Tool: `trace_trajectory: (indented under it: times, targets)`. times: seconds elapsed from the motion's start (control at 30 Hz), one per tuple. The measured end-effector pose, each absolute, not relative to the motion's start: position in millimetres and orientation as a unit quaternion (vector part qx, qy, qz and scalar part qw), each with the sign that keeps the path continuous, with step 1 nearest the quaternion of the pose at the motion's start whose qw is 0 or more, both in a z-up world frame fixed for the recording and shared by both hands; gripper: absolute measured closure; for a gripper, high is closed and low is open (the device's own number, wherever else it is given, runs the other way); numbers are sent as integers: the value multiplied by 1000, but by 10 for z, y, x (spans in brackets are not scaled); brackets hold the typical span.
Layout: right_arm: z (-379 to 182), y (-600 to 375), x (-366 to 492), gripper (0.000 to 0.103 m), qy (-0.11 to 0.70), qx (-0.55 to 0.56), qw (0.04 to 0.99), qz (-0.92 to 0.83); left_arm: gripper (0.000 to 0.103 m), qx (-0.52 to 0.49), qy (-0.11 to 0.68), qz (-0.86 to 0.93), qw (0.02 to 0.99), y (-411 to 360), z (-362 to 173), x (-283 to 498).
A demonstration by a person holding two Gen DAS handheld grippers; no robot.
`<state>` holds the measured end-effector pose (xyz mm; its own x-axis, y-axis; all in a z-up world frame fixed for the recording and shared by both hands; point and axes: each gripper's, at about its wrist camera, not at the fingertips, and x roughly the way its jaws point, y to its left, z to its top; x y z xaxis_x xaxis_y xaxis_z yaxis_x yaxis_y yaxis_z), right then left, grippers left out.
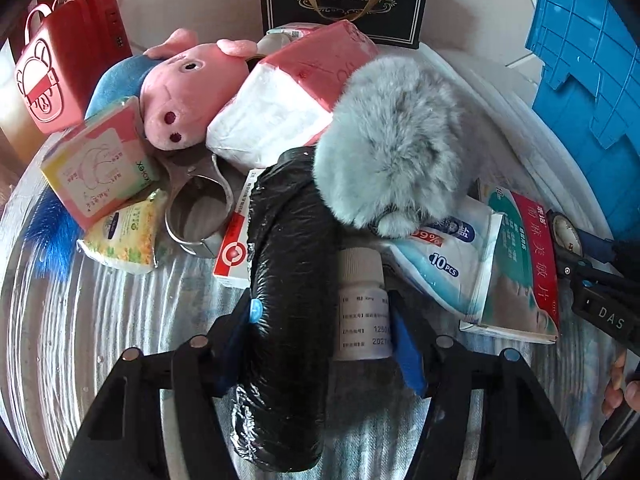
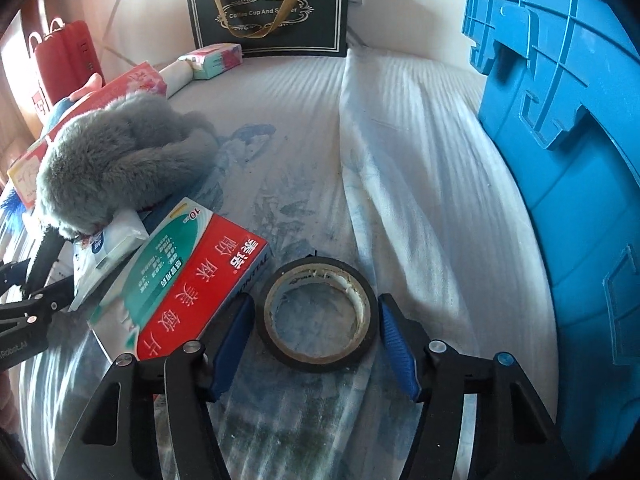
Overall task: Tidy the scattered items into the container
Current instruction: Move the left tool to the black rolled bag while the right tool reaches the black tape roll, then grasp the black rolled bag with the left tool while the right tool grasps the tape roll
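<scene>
My left gripper (image 1: 322,322) is open, its fingers straddling a black plastic-wrapped roll (image 1: 286,300) and a white pill bottle (image 1: 362,304) lying side by side on the cloth. My right gripper (image 2: 316,326) is open around a black tape roll (image 2: 318,316) lying flat; the pads stand just clear of its sides. The blue plastic container (image 2: 568,160) stands at the right in both views (image 1: 588,64). A red-green medicine box (image 2: 180,280), a wipes pack (image 1: 444,256) and grey fluffy earmuffs (image 1: 396,144) lie between the grippers.
A pink pig plush (image 1: 188,92), tissue packs (image 1: 288,96), a metal cup (image 1: 200,208), a small red-white box (image 1: 234,252) and a yellow pack (image 1: 128,232) crowd the far left. A black gift bag (image 2: 268,10) and red bag (image 1: 68,56) stand at the back.
</scene>
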<state>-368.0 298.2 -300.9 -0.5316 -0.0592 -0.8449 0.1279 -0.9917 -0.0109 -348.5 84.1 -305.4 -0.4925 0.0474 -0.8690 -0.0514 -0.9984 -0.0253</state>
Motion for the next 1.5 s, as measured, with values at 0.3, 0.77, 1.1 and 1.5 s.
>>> trace_trajectory:
  times: [0.3,0.77,1.1,1.5]
  targets:
    - [-2835,2994,-3525,46,34,466,37,-884,42,-498,-7,867,9,784,-2956,-3248]
    - [-2634,2906,-3071,47,23,464,77,-882,61,-501,-19,865,15,792,-2678,-3054]
    - [-2973,2947,-2900,43,-4,482,73,-873,33,-478,-41,877,34,703,-2859,-3137]
    - [-3059,2875,-2792,23,7,440,37,-897,33,-439,-4,899,3,641,-3155,-3048]
